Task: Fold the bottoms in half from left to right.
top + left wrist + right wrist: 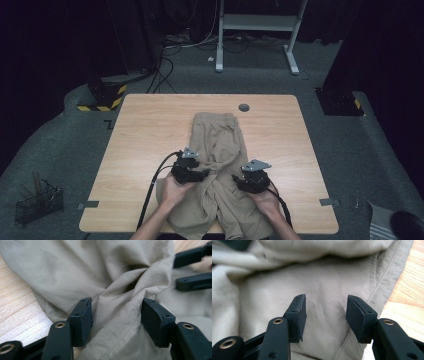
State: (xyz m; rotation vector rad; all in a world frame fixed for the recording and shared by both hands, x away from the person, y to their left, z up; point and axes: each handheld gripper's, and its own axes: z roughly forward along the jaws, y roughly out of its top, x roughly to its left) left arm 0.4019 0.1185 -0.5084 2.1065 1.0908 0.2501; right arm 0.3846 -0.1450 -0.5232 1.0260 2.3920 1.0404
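Note:
Beige trousers [217, 145] lie lengthwise down the middle of the wooden table [145, 130], bunched and twisted near the front edge. My left gripper [205, 173] rests on their left side. Its jaws stand open around a raised fold of the cloth [117, 302], and my left gripper [116, 312] is not squeezing it. My right gripper [236, 178] sits on the right side, pointing toward the left one. In its own view, my right gripper [325, 306] is open over flat cloth [287, 282] beside a stitched seam [377, 280]. The right gripper's fingers [193, 281] also show in the left gripper view.
A grey round grommet [244, 107] sits in the table's far edge. Grey tape tabs [326, 202] mark the front corners. On the floor are a wire basket [37, 202] at the left, cables [165, 70] and a white desk frame [257, 22] behind.

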